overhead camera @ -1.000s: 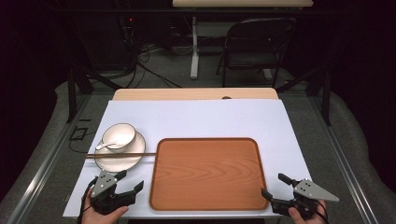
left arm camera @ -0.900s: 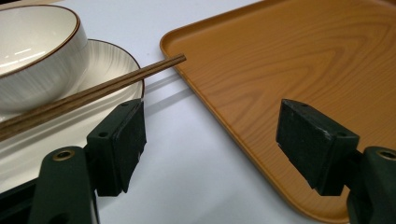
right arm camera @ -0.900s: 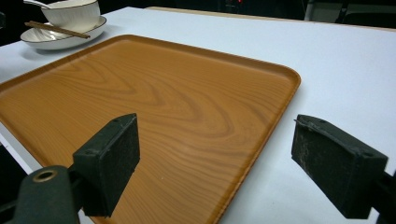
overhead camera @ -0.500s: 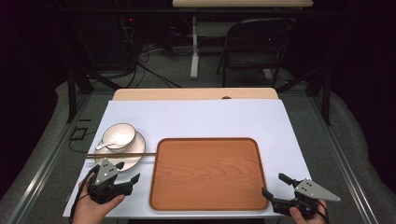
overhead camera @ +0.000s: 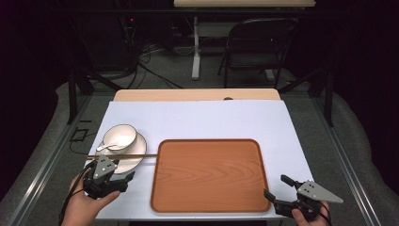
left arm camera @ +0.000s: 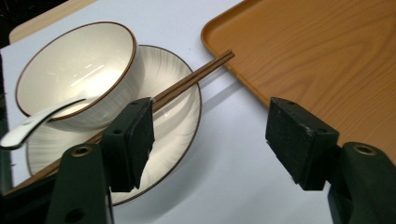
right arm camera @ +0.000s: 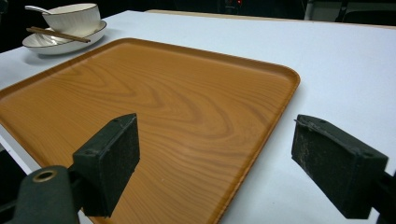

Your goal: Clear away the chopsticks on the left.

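Observation:
A white bowl (overhead camera: pixel 120 136) with a white spoon (overhead camera: pixel 106 147) in it stands on a white plate (overhead camera: pixel 129 162) at the table's left. Brown chopsticks (overhead camera: pixel 123 156) lie across the plate, tips toward the wooden tray (overhead camera: pixel 209 174). My left gripper (overhead camera: pixel 123 181) hovers at the plate's near edge; its jaws have just closed a little but stand open with nothing between them. In the left gripper view the left gripper (left arm camera: pixel 210 126) looks past the chopsticks (left arm camera: pixel 196 79), bowl (left arm camera: pixel 74 70) and plate (left arm camera: pixel 177 112). My right gripper (overhead camera: pixel 277 187) rests open at the tray's near right corner (right arm camera: pixel 154 102).
The white table top (overhead camera: pixel 197 122) runs back to a wooden strip (overhead camera: pixel 197 94). Behind the table stand a dark folding chair (overhead camera: pixel 259 47) and a desk leg (overhead camera: pixel 195 47), with cables on the floor. The tray holds nothing.
The left hand has lifted its gripper and carried it away from the table's front edge, closer to the plate. The right gripper has stayed where it was.

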Demonstrator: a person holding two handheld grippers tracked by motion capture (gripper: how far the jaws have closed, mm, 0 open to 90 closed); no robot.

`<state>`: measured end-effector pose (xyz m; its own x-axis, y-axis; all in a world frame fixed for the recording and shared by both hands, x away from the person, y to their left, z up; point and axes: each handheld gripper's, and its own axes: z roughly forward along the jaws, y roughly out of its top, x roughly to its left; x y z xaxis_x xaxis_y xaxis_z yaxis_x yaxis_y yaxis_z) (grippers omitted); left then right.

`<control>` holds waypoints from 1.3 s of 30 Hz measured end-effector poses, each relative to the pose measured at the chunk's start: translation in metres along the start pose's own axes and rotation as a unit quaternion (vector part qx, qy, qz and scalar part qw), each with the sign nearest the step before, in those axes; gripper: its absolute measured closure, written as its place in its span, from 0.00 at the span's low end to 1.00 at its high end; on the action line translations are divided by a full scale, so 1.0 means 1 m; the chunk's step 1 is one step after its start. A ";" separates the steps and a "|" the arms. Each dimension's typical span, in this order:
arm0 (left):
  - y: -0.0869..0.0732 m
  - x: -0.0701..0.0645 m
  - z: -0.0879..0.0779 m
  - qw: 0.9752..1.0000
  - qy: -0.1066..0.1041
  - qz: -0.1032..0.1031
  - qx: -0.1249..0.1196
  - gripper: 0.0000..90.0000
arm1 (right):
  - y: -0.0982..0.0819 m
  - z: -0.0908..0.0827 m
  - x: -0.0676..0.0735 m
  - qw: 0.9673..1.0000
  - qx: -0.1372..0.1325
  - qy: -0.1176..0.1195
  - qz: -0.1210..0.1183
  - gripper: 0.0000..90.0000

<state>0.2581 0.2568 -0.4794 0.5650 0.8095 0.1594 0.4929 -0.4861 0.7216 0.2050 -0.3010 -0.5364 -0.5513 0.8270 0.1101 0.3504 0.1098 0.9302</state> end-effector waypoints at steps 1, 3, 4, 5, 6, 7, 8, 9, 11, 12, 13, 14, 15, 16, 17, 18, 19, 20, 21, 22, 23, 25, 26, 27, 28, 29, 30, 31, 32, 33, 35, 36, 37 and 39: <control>0.000 0.001 0.000 1.000 -0.002 0.002 0.004 0.39 | 0.000 0.000 0.000 1.000 0.000 0.000 0.000 0.16; 0.000 0.003 -0.001 1.000 -0.001 0.003 0.009 0.41 | 0.000 0.000 0.000 1.000 0.000 0.000 0.001 0.16; 0.000 0.004 -0.001 1.000 0.002 0.006 0.012 0.42 | 0.000 0.000 0.000 1.000 0.000 0.000 0.001 0.16; 0.000 0.004 -0.001 1.000 0.002 0.006 0.012 0.42 | 0.000 0.000 0.000 1.000 0.000 0.000 0.001 0.16; 0.000 0.005 -0.002 1.000 0.007 0.012 0.015 0.42 | 0.000 0.000 0.000 1.000 0.000 0.000 0.000 0.16; 0.000 0.006 -0.002 1.000 0.011 0.018 0.019 0.42 | 0.000 0.000 0.000 1.000 0.000 0.000 0.000 0.16; -0.001 0.008 -0.002 0.999 0.012 0.022 0.022 0.42 | 0.000 0.000 0.000 1.000 0.000 0.000 0.001 0.16; -0.001 0.009 -0.002 0.999 0.016 0.025 0.021 0.41 | 0.000 0.000 0.000 1.000 0.000 0.000 0.001 0.16; -0.001 0.010 -0.003 0.999 0.021 0.031 0.033 0.41 | 0.000 0.000 0.000 1.000 0.000 0.000 0.001 0.16; -0.002 0.011 -0.003 0.998 0.024 0.035 0.035 0.41 | 0.000 0.000 0.000 1.000 0.000 0.000 0.001 0.16; -0.002 0.012 -0.003 0.998 0.025 0.041 0.040 0.42 | 0.000 0.000 0.000 1.000 0.000 0.001 0.003 0.16; -0.002 0.013 -0.003 0.998 0.023 0.046 0.044 0.44 | 0.000 0.000 0.000 1.000 0.000 0.001 0.001 0.16; -0.002 0.014 -0.003 0.997 0.025 0.050 0.049 0.45 | 0.000 0.000 0.000 1.000 0.000 0.001 0.002 0.16; -0.002 0.015 -0.003 0.997 0.028 0.056 0.050 0.46 | 0.000 0.000 0.000 1.000 0.000 0.001 0.003 0.16; -0.003 0.016 -0.003 0.996 0.033 0.065 0.051 0.46 | 0.000 0.000 0.000 1.000 0.000 0.001 0.003 0.16; -0.003 0.017 -0.003 0.995 0.035 0.073 0.052 0.46 | 0.000 0.000 0.000 1.000 0.000 0.001 0.003 0.16; -0.003 0.017 -0.003 0.995 0.035 0.073 0.052 0.47 | 0.000 0.000 0.000 1.000 0.000 0.001 0.003 0.16; -0.004 0.019 -0.003 0.994 0.041 0.083 0.055 0.48 | 0.000 0.000 0.000 1.000 0.000 0.001 0.003 0.16; -0.004 0.020 -0.003 0.994 0.042 0.084 0.056 0.48 | 0.000 0.000 0.000 1.000 0.000 0.001 0.002 0.16; -0.004 0.021 -0.004 0.993 0.044 0.089 0.058 0.49 | 0.000 0.000 -0.001 1.000 0.000 0.001 0.002 0.16; -0.004 0.022 -0.004 0.993 0.043 0.092 0.062 0.50 | 0.000 0.000 -0.001 1.000 0.000 0.001 0.002 0.16; -0.004 0.024 -0.004 0.991 0.047 0.103 0.068 0.51 | 0.000 0.000 -0.001 1.000 0.000 0.001 0.002 0.16; -0.004 0.024 -0.004 0.991 0.047 0.103 0.068 0.53 | 0.000 0.000 -0.001 1.000 0.000 0.001 0.002 0.16; -0.005 0.027 -0.003 0.990 0.044 0.113 0.077 0.55 | 0.000 0.000 -0.001 1.000 0.000 0.001 0.002 0.16; -0.005 0.028 -0.003 0.989 0.043 0.118 0.080 0.56 | 0.000 0.000 -0.001 1.000 0.000 0.001 0.002 0.16; -0.005 0.030 -0.003 0.988 0.044 0.121 0.082 0.57 | 0.000 0.000 -0.001 1.000 0.000 0.001 0.002 0.16; -0.005 0.031 -0.003 0.988 0.045 0.124 0.085 0.58 | 0.000 0.000 -0.001 1.000 0.000 0.001 0.002 0.16; -0.005 0.031 -0.003 0.988 0.045 0.124 0.085 0.59 | 0.000 0.000 -0.001 1.000 0.000 0.001 0.003 0.16; -0.006 0.034 -0.003 0.986 0.048 0.130 0.087 0.60 | 0.000 0.000 -0.001 1.000 0.000 0.001 0.003 0.16; -0.006 0.035 -0.002 0.986 0.049 0.134 0.088 0.61 | 0.000 0.000 -0.001 1.000 0.000 0.001 0.002 0.16; -0.006 0.037 -0.001 0.984 0.052 0.144 0.091 0.62 | 0.000 0.000 -0.001 1.000 0.000 0.001 0.002 0.16; -0.007 0.039 -0.001 0.983 0.052 0.149 0.094 0.62 | 0.000 0.000 -0.001 1.000 0.000 0.001 0.003 0.16; -0.007 0.041 0.000 0.982 0.053 0.154 0.096 0.62 | 0.000 0.000 -0.001 1.000 0.000 0.002 0.003 0.16; -0.008 0.044 0.001 0.980 0.054 0.164 0.102 0.64 | 0.000 0.000 -0.001 1.000 0.000 0.002 0.003 0.16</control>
<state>0.2800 0.2955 -0.4788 0.6468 0.6237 0.4390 0.4252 -0.7727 0.4713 0.2055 -0.3017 -0.5366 -0.5516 0.8259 0.1166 0.3541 0.1054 0.9293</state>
